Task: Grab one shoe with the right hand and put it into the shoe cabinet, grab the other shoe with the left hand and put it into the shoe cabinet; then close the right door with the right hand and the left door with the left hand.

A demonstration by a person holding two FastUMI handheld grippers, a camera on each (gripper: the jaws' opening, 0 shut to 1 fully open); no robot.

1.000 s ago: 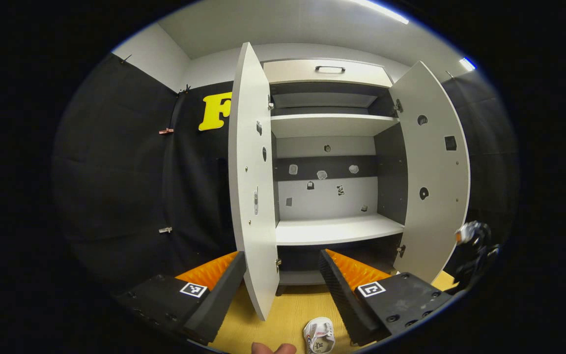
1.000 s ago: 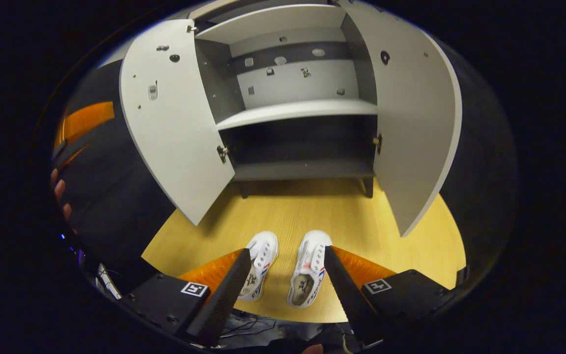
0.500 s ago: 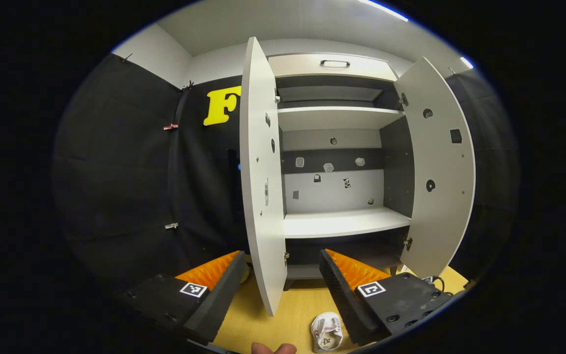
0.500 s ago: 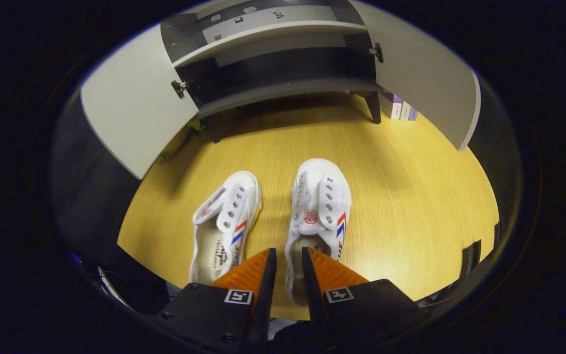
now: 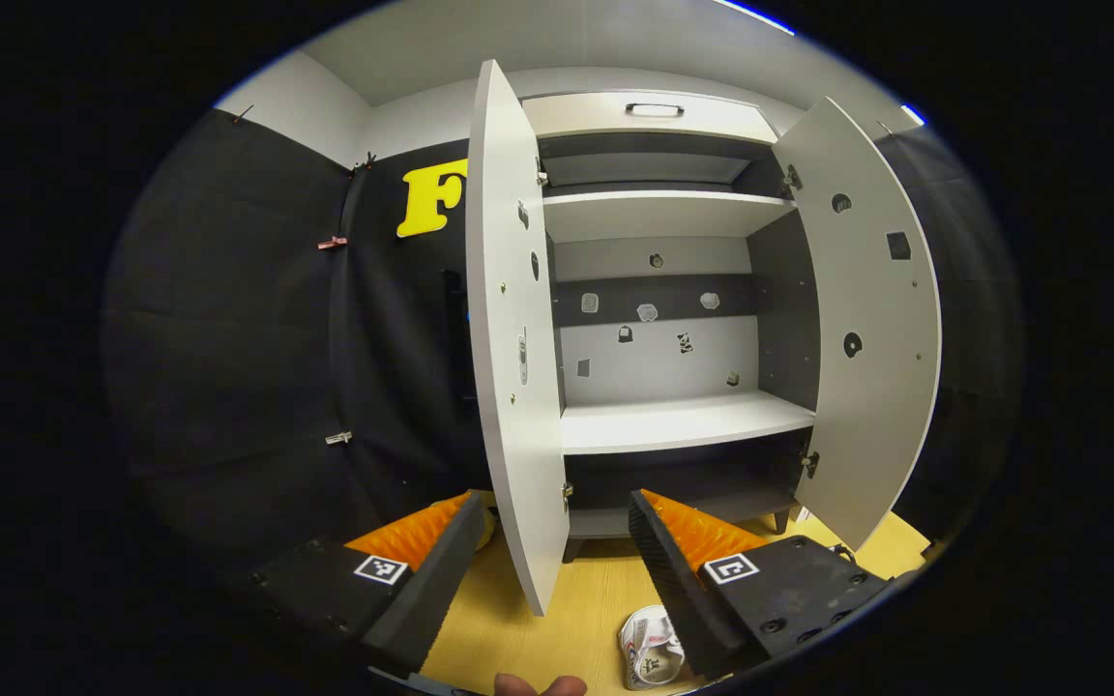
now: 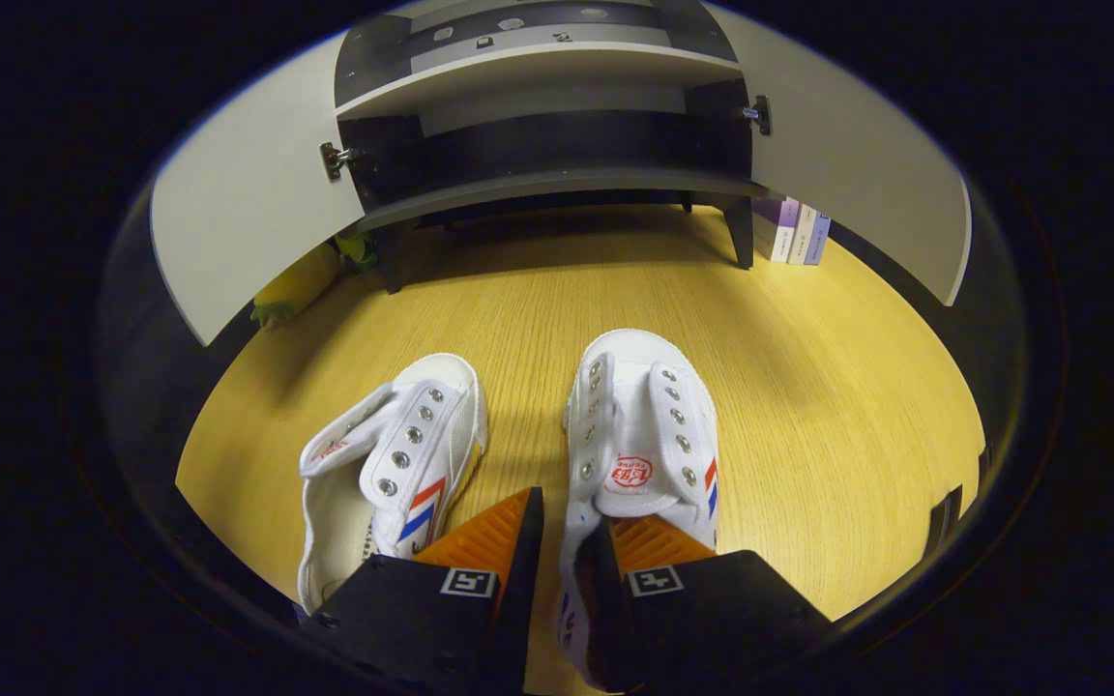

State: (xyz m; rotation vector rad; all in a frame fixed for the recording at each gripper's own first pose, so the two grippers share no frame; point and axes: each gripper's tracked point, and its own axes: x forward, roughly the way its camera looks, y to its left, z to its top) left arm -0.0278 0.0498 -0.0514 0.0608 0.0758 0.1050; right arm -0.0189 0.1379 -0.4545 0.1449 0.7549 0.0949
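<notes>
- Left gripper view: the left gripper (image 5: pixel 547 556) is held with jaws wide apart, waiting before the open shoe cabinet (image 5: pixel 659 319); one shoe (image 5: pixel 649 659) is seen near, on the floor (image 5: pixel 586 599).
- Right gripper view: the right gripper (image 6: pixel 562 556) jaws are nearly together around the side wall of the right shoe (image 6: pixel 639 454), judged a clamp for lifting; the left shoe (image 6: pixel 388 474) lies beside it.

Heels, shelf and side clutter hidden or cut off

In the right gripper view, the right shoe's (image 6: pixel 639 435) heel sits behind the right gripper (image 6: pixel 562 527), and whether both fingers press its side wall cannot be told; the left shoe's (image 6: pixel 388 464) heel is likewise covered. The left door (image 6: pixel 248 203) half hides a yellow-green thing (image 6: pixel 301 285). In the left gripper view, a shoe (image 5: pixel 649 648) is partly covered.
</notes>
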